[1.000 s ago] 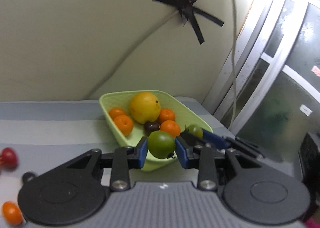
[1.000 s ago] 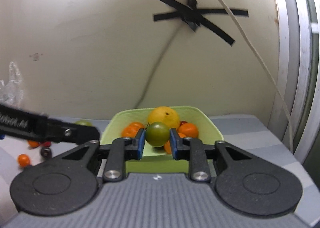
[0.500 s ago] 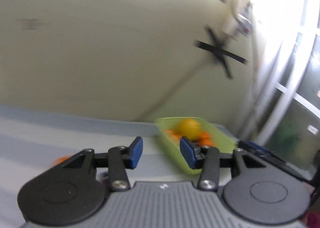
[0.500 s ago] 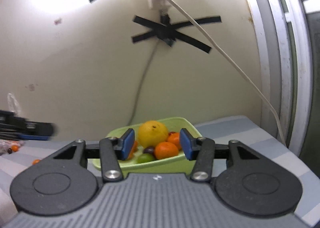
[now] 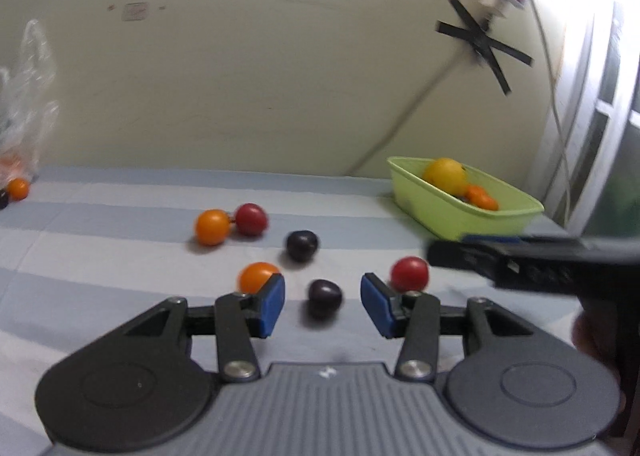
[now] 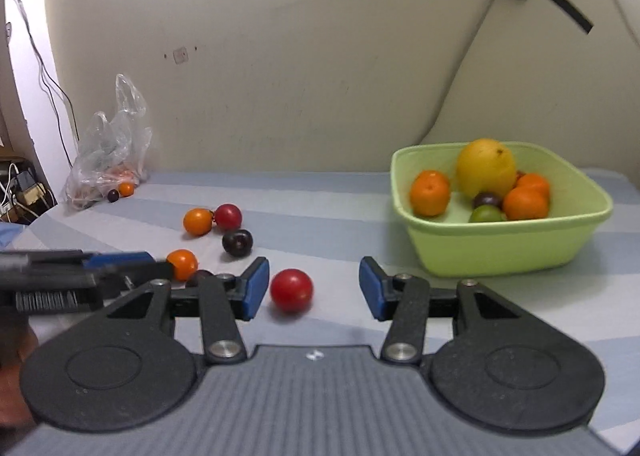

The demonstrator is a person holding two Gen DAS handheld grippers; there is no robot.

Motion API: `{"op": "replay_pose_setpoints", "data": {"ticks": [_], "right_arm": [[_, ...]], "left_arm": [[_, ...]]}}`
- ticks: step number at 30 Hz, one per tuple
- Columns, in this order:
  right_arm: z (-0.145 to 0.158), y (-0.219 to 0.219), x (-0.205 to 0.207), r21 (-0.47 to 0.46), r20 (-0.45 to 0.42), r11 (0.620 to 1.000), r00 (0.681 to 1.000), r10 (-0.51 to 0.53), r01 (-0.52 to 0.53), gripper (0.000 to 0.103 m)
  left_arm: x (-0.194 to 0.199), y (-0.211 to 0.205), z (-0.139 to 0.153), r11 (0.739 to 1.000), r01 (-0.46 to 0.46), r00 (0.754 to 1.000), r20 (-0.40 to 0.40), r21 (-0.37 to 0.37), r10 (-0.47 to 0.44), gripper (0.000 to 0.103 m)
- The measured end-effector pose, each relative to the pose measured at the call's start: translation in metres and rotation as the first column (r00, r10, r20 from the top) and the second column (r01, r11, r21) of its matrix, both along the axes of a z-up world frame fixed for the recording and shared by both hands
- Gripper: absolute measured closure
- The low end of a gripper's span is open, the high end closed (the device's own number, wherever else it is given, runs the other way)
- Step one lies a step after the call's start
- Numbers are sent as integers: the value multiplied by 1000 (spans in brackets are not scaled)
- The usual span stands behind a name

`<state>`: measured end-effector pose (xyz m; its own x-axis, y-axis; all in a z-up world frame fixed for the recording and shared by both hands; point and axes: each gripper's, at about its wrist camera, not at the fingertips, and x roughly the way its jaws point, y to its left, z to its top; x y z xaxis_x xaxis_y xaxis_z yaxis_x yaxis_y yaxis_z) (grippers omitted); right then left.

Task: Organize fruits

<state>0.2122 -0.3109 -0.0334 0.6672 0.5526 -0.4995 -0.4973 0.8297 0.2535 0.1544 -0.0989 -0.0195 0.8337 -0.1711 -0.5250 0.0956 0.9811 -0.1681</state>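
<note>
Both green fruits dropped off, we've swung back to the loose pile. Left gripper (image 5: 322, 306) now empty, jaws part open around a dark plum (image 5: 324, 298), no contact. Right gripper (image 6: 308, 294) likewise, red fruit (image 6: 291, 290) between its jaws. Green bowl (image 6: 500, 252) far right, part-filled

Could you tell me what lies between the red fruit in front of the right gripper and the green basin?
Nothing: in the right wrist view, only bare striped cloth separates the red fruit from the green basin.

dark plum (image 5: 324, 297) between gripper (image 5: 322, 304) pads
</note>
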Motion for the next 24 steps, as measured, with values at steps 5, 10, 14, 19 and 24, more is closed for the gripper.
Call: {"op": "replay_pose_setpoints", "data": {"ticks": [5,10,14,19,24], "right_arm": [[-11,13,13,-30,-43,999,999,-18,16,52],[-15,19,10,-45,-47,999,999,18,-20,53],[-13,24,1,-88,10,995,998,55,-54,73],[-13,26,-1,-115,40,993,998,45,-40,74],[-15,26,1,-104,29,993,998,50,-47,72]], "left_arm": [[5,-3,-9,1000,6,1000,-25,1,-6,60],[14,-3,-13,1000,-6,997,-80,-4,5,57],[15,-7,-14,1000,-3,997,-75,25,5,65],[14,-7,-15,1000,-3,997,-73,30,5,78],[13,-7,-15,999,0,997,-73,33,2,77]]}}
